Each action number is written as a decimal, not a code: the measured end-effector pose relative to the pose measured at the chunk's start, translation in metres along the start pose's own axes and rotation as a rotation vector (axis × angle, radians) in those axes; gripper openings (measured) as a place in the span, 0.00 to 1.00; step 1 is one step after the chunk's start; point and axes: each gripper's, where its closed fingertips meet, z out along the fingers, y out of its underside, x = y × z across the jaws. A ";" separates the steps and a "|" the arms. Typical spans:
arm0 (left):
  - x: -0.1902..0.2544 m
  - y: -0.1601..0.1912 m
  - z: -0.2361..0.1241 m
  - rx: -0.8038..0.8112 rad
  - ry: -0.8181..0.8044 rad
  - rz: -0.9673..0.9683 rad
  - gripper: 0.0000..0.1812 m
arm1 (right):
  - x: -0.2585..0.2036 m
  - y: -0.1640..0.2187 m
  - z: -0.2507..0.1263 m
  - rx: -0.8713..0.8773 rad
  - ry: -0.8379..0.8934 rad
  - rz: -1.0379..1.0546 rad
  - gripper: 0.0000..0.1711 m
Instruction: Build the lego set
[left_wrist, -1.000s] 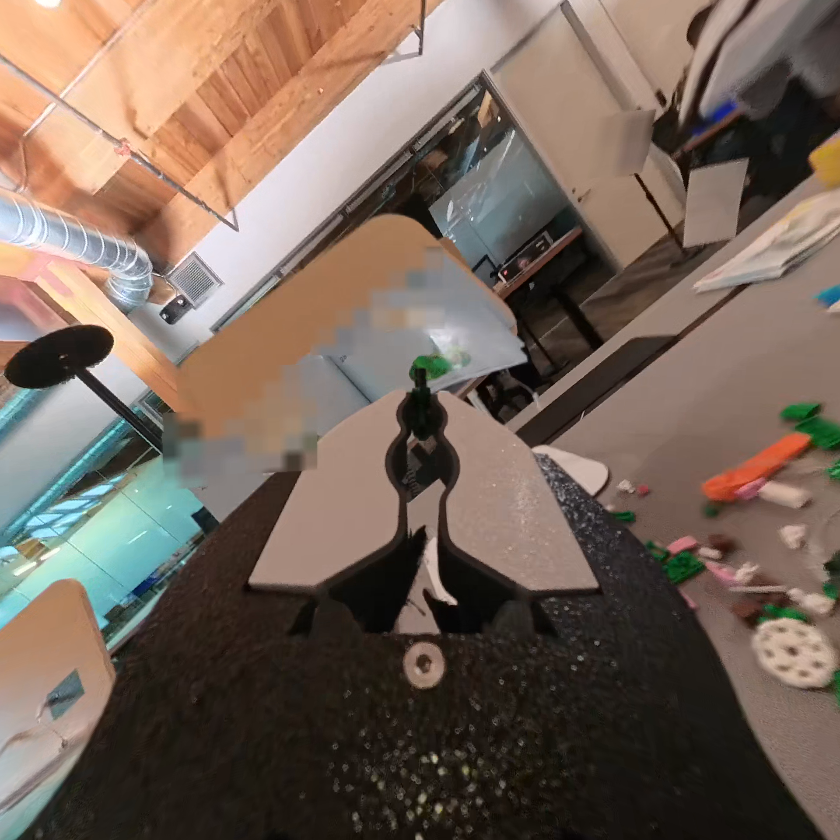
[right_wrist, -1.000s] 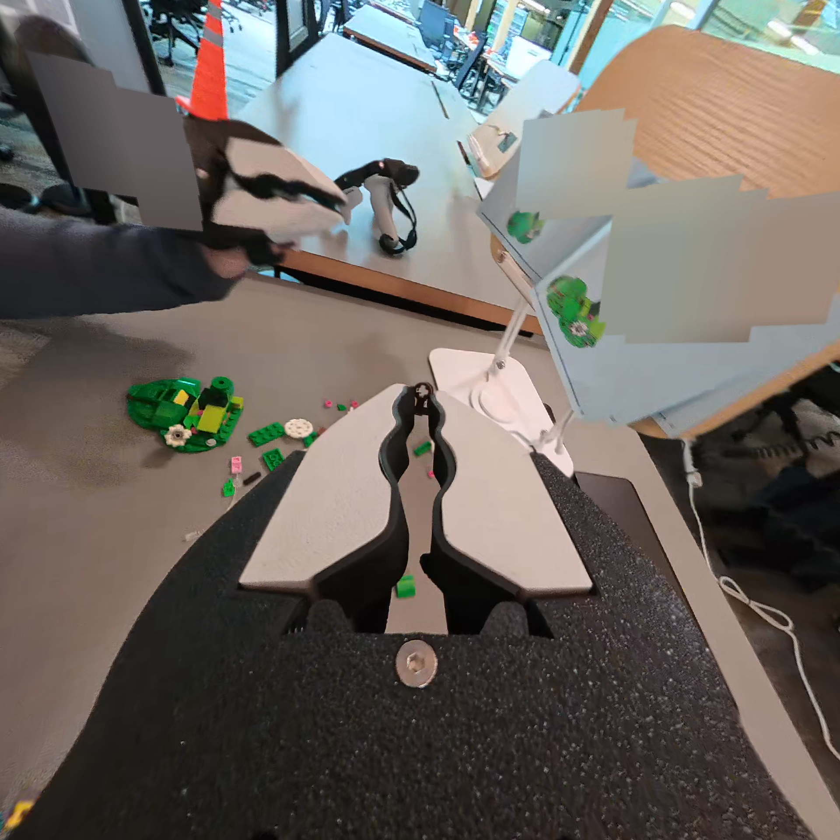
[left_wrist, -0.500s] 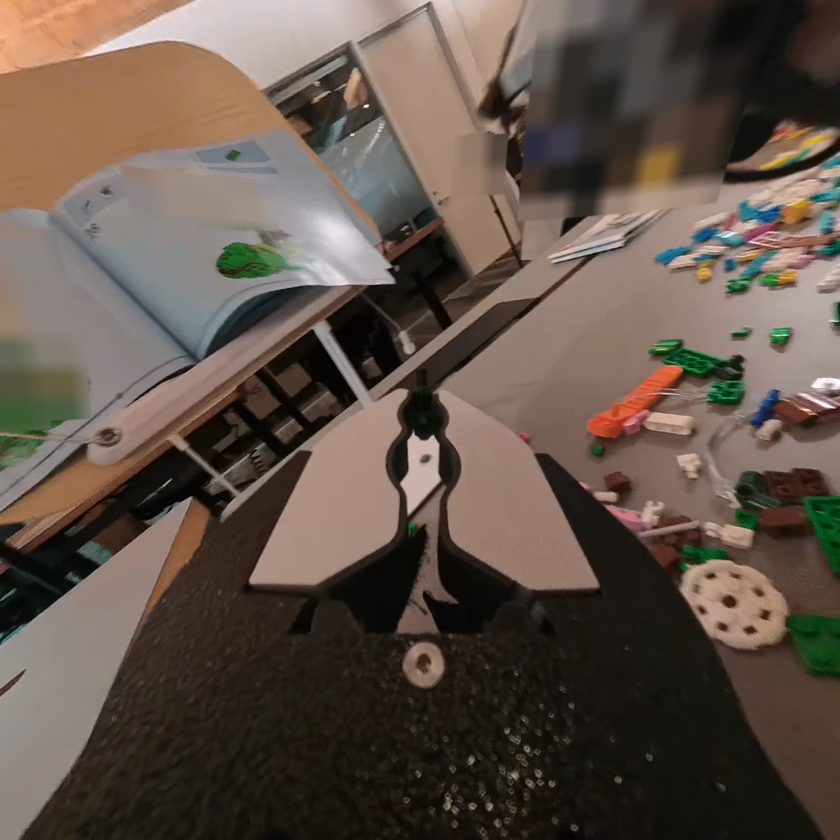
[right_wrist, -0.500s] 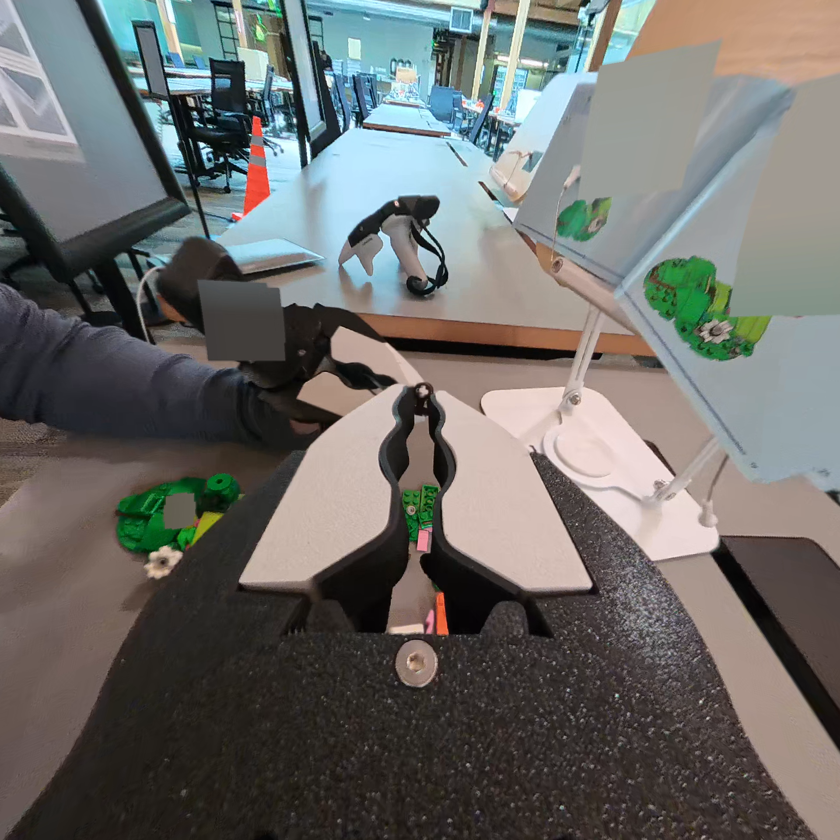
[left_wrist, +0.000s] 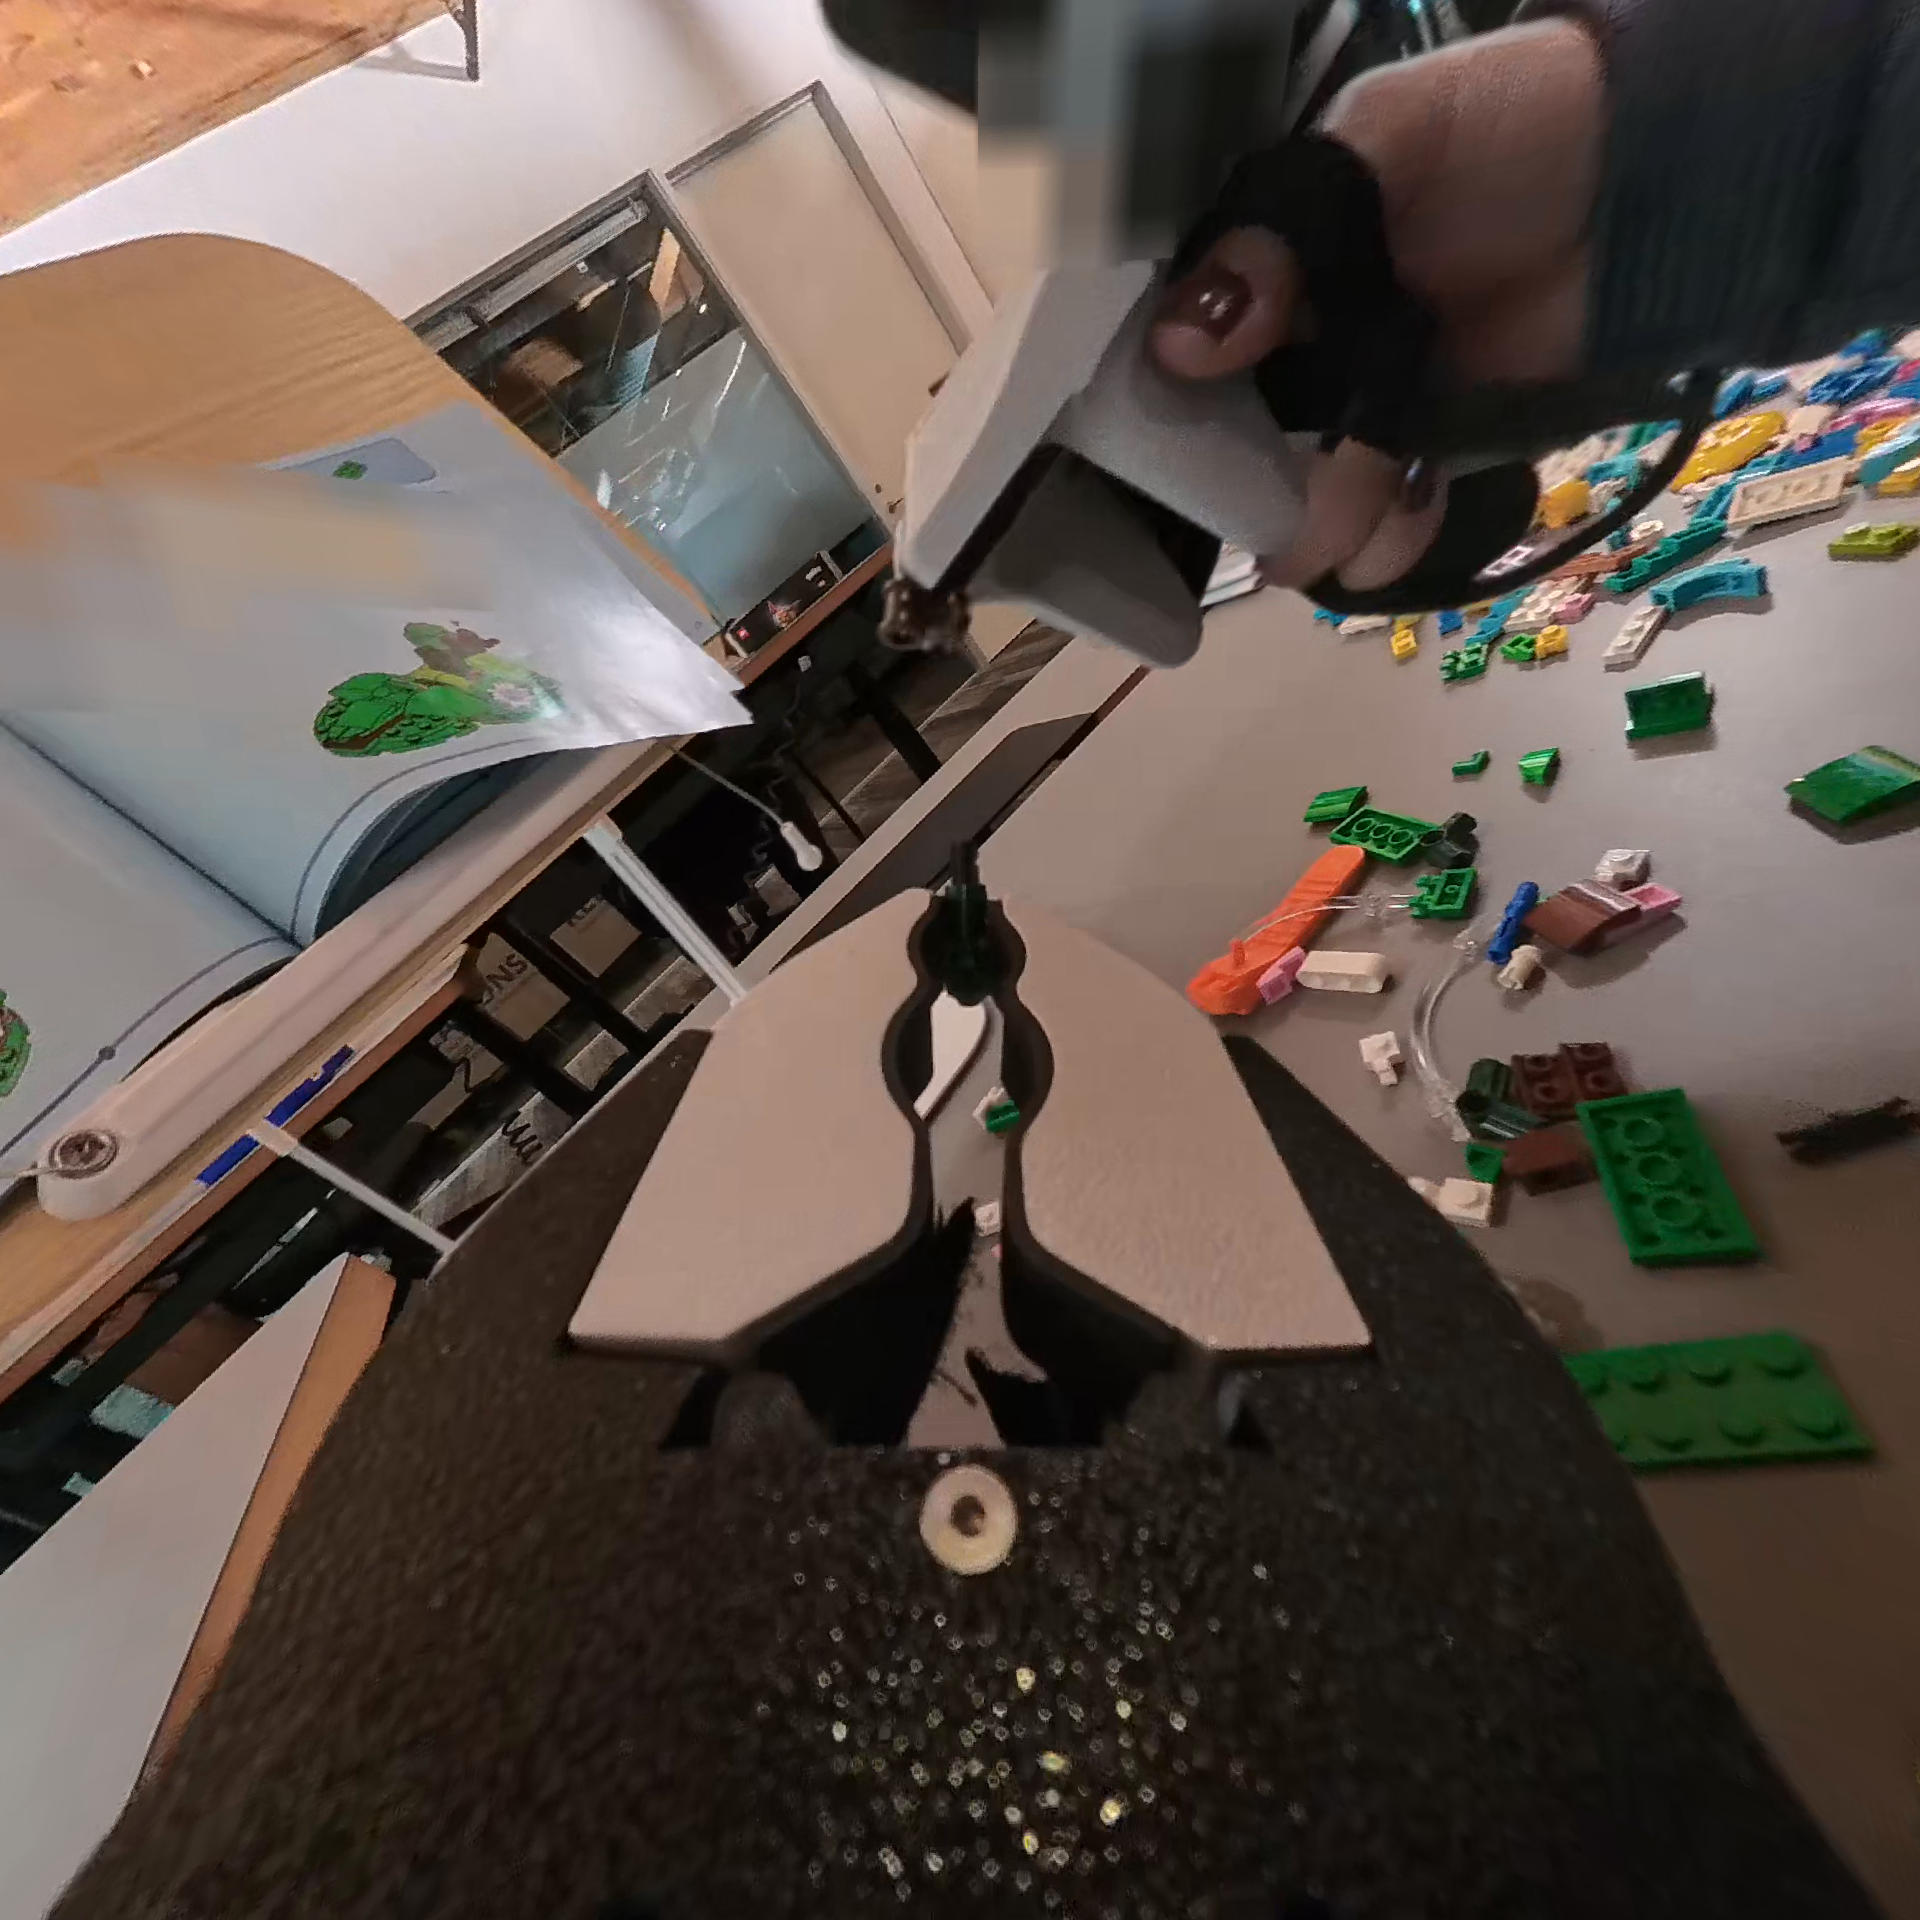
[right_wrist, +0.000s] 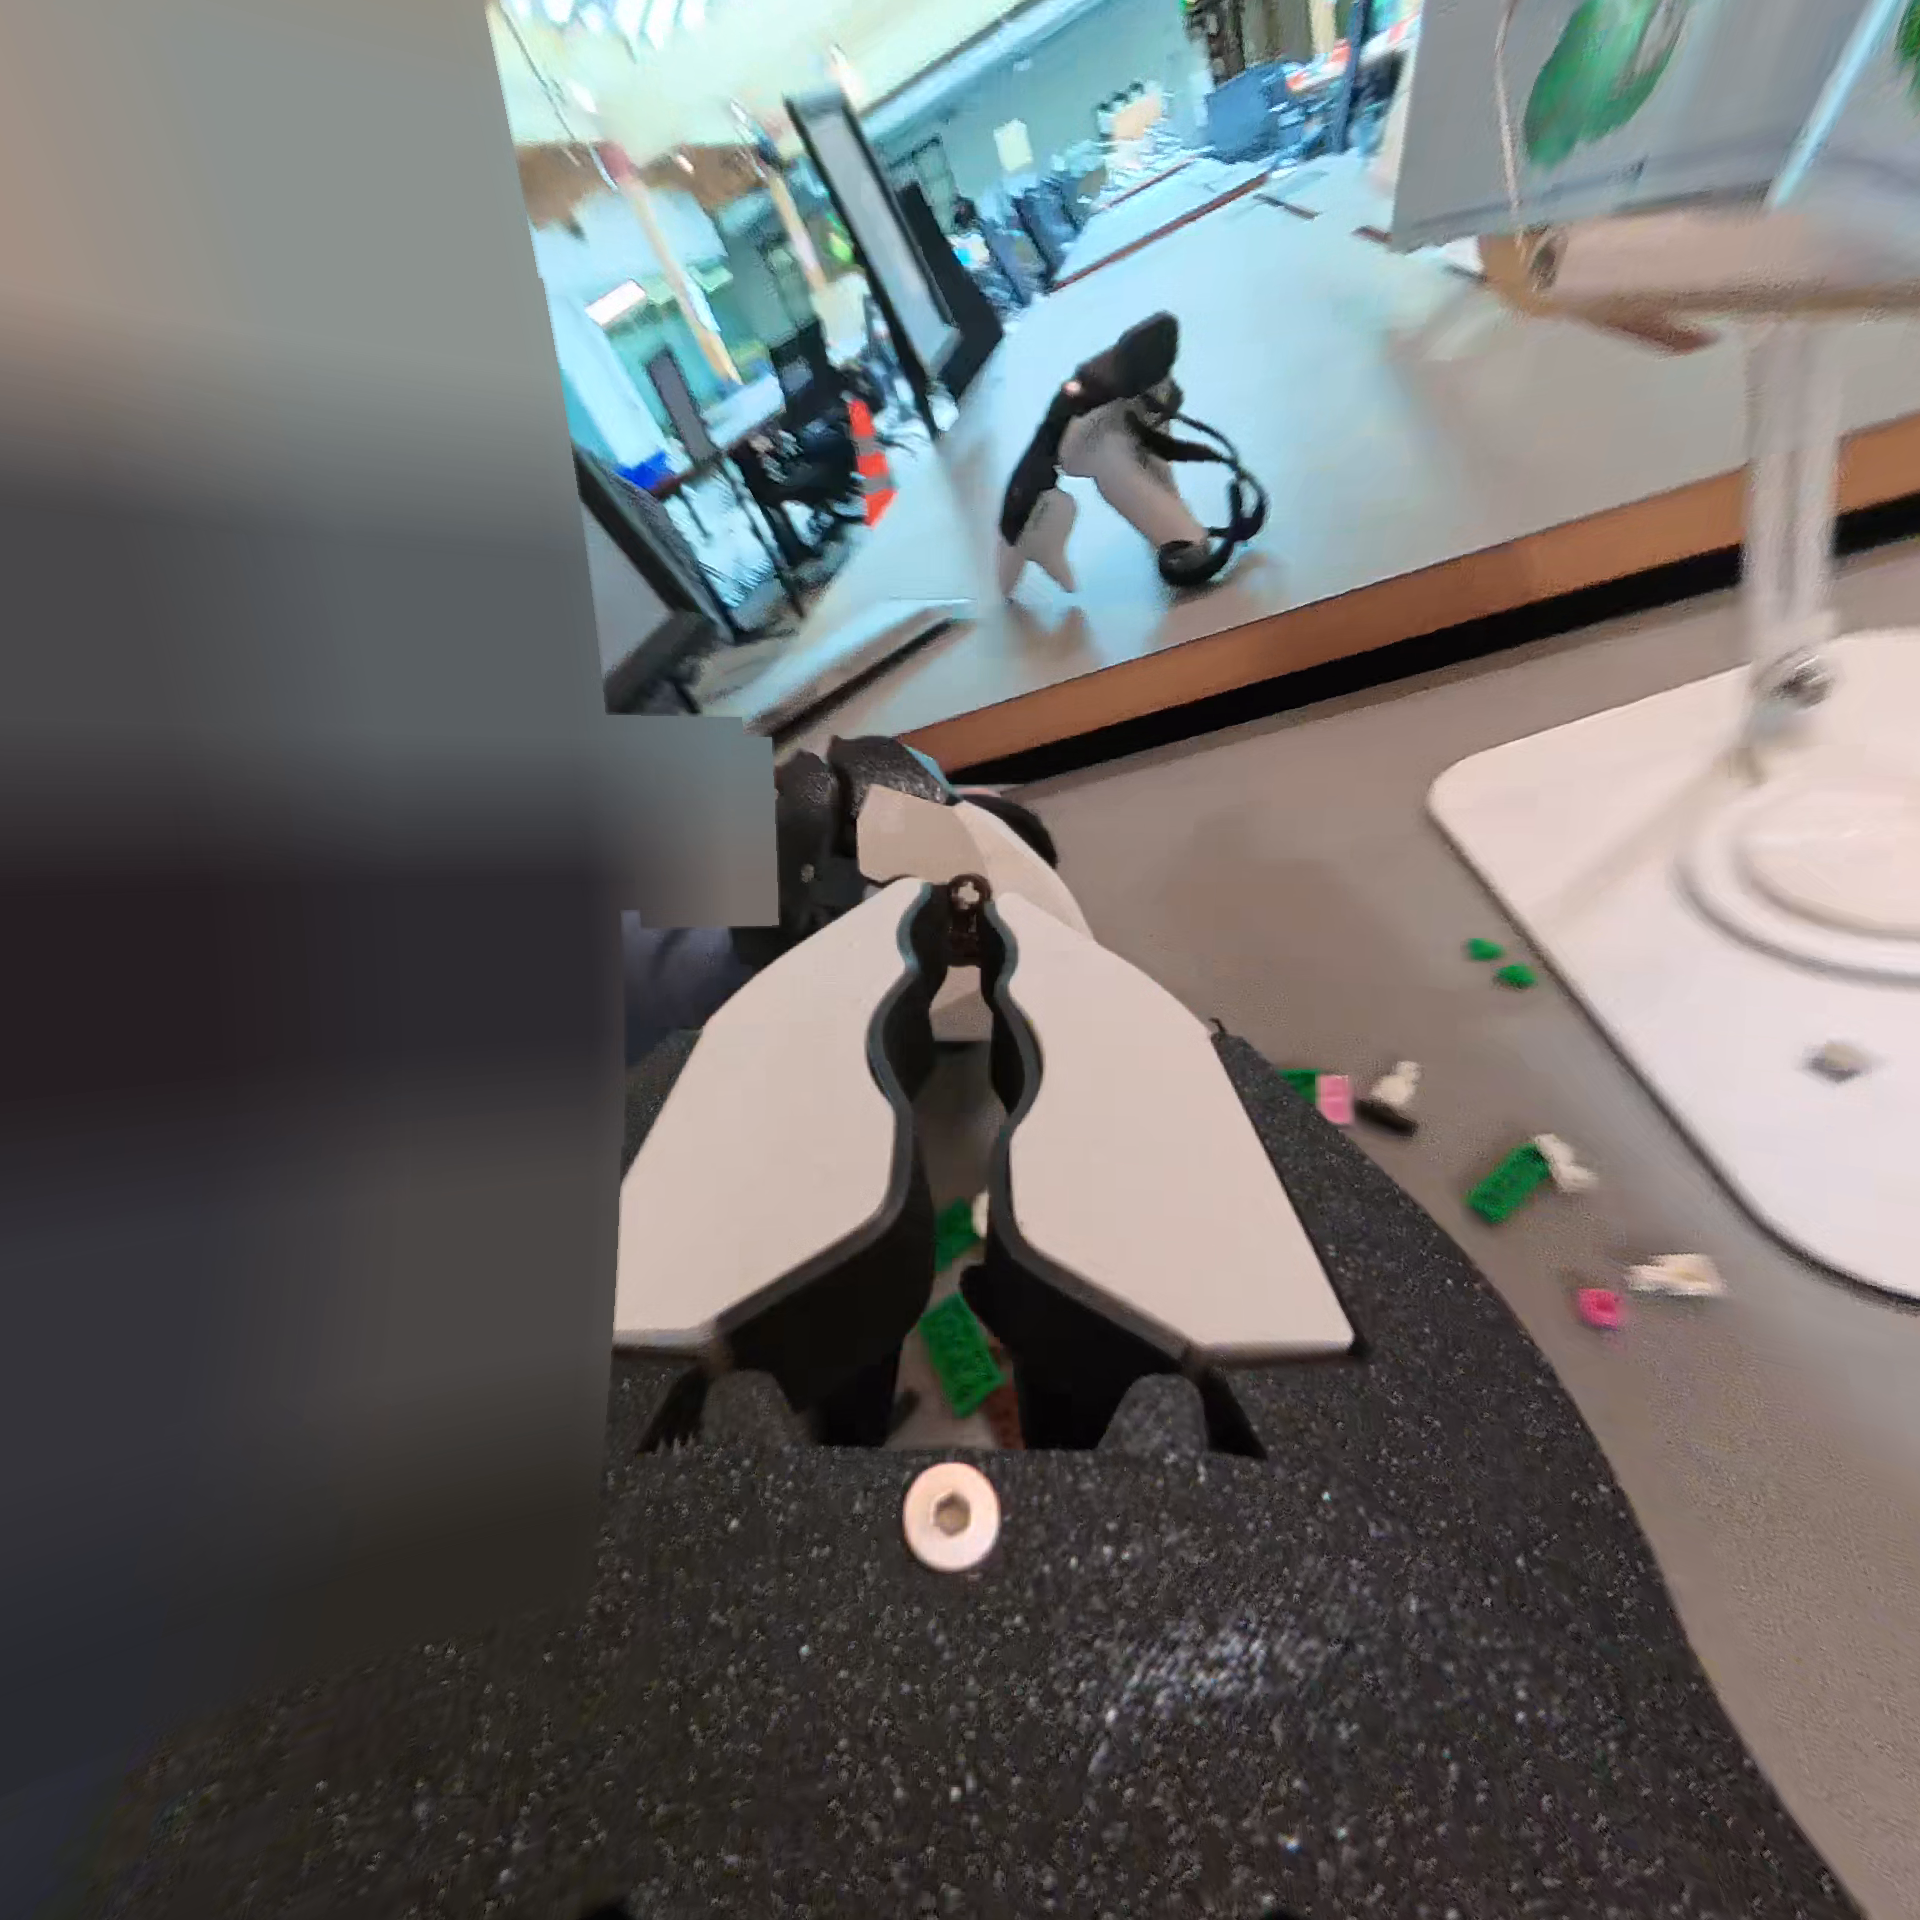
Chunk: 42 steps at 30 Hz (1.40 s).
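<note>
The left gripper (left_wrist: 964, 914) is pinching a thin dark green piece (left_wrist: 966, 930) between its closed tips, and the piece is poking out a little past them, held up above the grey table (left_wrist: 1195, 790). The right gripper (right_wrist: 961, 909) is likewise clamping a small dark brown piece (right_wrist: 958, 920) with a round cross-holed end at its tips. In the left wrist view the right gripper (left_wrist: 1049, 499) is showing up high on the right, gripped by a hand (left_wrist: 1455, 260) in a dark fingerless glove, with the brown piece (left_wrist: 914, 618) hanging at its tip – well above the left gripper's own tips. Loose bricks are lying scattered over the table: an orange tool (left_wrist: 1273, 930), a small green plate (left_wrist: 1387, 834), a larger green plate (left_wrist: 1662, 1174) and another (left_wrist: 1714, 1397) nearest the camera, brown pieces (left_wrist: 1558, 1081), and a colourful heap (left_wrist: 1714, 499) farther off. An open instruction booklet (left_wrist: 343, 665) is sitting on a white stand (right_wrist: 1714, 935) to the left – its base is resting on the table. In the right wrist view, which is blurred, a few green and pink bits (right_wrist: 1507, 1179) are lying near the stand's base, and what looks like a spare gripper (right_wrist: 1122, 457) is resting on the next table.
</note>
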 end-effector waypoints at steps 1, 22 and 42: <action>0.003 -0.002 0.000 0.003 0.007 0.005 0.04 | 0.001 0.002 0.001 0.005 -0.023 0.038 0.03; 0.006 -0.008 -0.001 0.021 0.026 0.011 0.04 | 0.007 0.029 0.006 -0.254 0.163 -0.257 0.03; 0.020 -0.008 0.002 0.020 0.100 0.029 0.04 | 0.007 0.037 0.001 -0.276 0.107 -0.241 0.00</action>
